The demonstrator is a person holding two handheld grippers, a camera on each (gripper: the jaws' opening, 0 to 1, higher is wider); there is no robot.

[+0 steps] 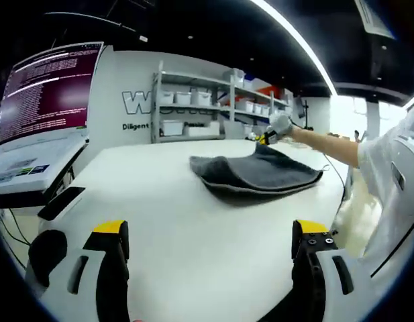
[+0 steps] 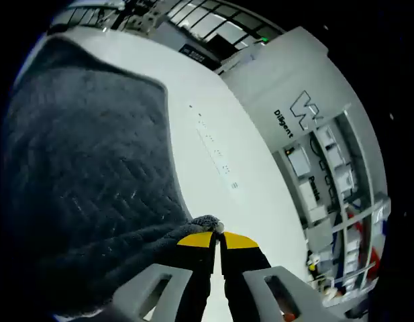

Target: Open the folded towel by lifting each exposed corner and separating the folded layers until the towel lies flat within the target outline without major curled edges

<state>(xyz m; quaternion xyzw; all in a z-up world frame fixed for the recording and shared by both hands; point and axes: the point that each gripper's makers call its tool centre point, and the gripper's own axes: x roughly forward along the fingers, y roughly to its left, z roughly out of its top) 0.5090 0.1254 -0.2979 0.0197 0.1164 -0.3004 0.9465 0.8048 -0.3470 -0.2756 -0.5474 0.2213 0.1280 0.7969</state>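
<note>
While clenched on a corner of the dark grey folded terry towel (image 2: 86, 168) at 12 o'clock on the white worktop (image 1: 166, 221), right tongs (image 2: 217, 240) risk slippage; left tongs (image 1: 210, 243) released, idle.

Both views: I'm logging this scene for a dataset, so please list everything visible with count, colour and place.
towel: one, dark grey, on the table's far half, one corner lifted
table: one, white, under the towel
monitor: one, purple screen of text, left of the table
shelves: one white rack with white bins, against the back wall
arm: one, bare forearm with white sleeve, reaching from the right
left gripper: yellow-tipped jaws apart, over bare table
right gripper: yellow-tipped jaws pinched on the towel's corner
</note>
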